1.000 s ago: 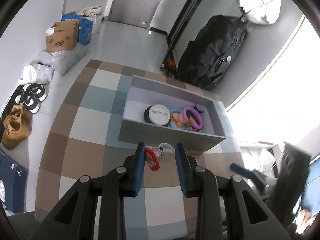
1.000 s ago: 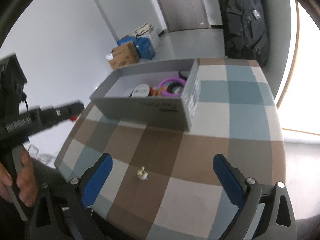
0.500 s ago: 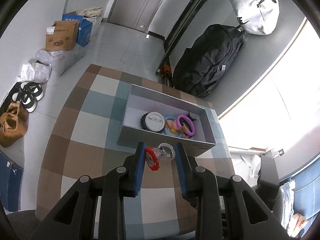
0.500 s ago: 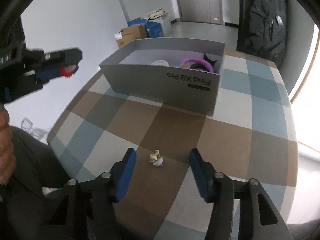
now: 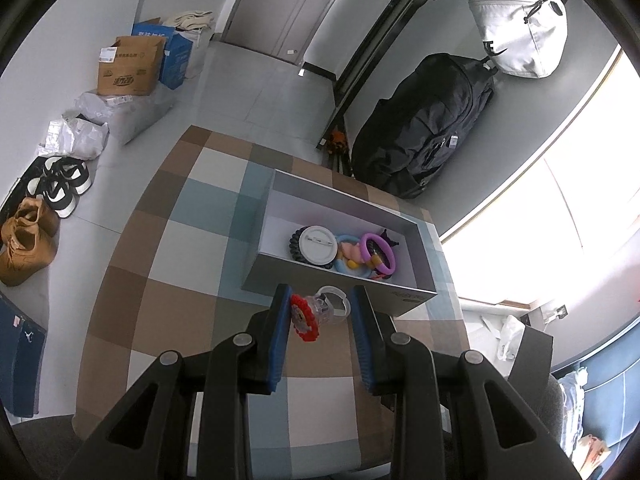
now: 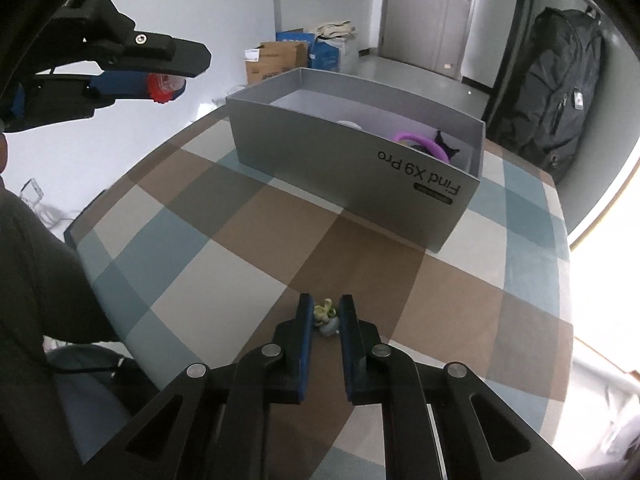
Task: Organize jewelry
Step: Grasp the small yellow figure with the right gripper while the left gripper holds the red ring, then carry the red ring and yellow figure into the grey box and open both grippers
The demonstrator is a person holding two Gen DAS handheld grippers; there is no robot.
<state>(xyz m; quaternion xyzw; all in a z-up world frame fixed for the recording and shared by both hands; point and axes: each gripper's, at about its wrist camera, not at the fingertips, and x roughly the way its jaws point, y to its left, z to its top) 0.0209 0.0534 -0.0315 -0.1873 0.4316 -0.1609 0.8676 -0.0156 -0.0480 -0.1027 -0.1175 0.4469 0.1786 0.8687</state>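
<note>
My left gripper [image 5: 320, 312] is shut on a clear ring with a red flower disc [image 5: 306, 318], held in the air just in front of the grey box [image 5: 320, 280]. The right wrist view shows that same gripper [image 6: 176, 74] high at the upper left with the red disc [image 6: 160, 88] between its pads. My right gripper [image 6: 325, 316] is down at the checked tablecloth [image 6: 224, 216], its jaws closing tight on a small yellow-green charm [image 6: 324, 311]; both pads press its sides. The box [image 6: 340, 168] holds a white round badge [image 5: 316, 242] and a purple ring [image 5: 378, 254], among other pieces.
A person's dark sleeve [image 6: 44, 280] fills the left of the right wrist view. Beyond the table lie cardboard boxes [image 5: 128, 68], shoes [image 5: 28, 236], a black backpack [image 5: 424, 128] and a white bag [image 5: 520, 36]. A bright window [image 5: 560, 220] is at the right.
My right gripper's jaws went from wide open to shut around the charm as it moved in and rolled. The left gripper kept hold of the ring and barely moved.
</note>
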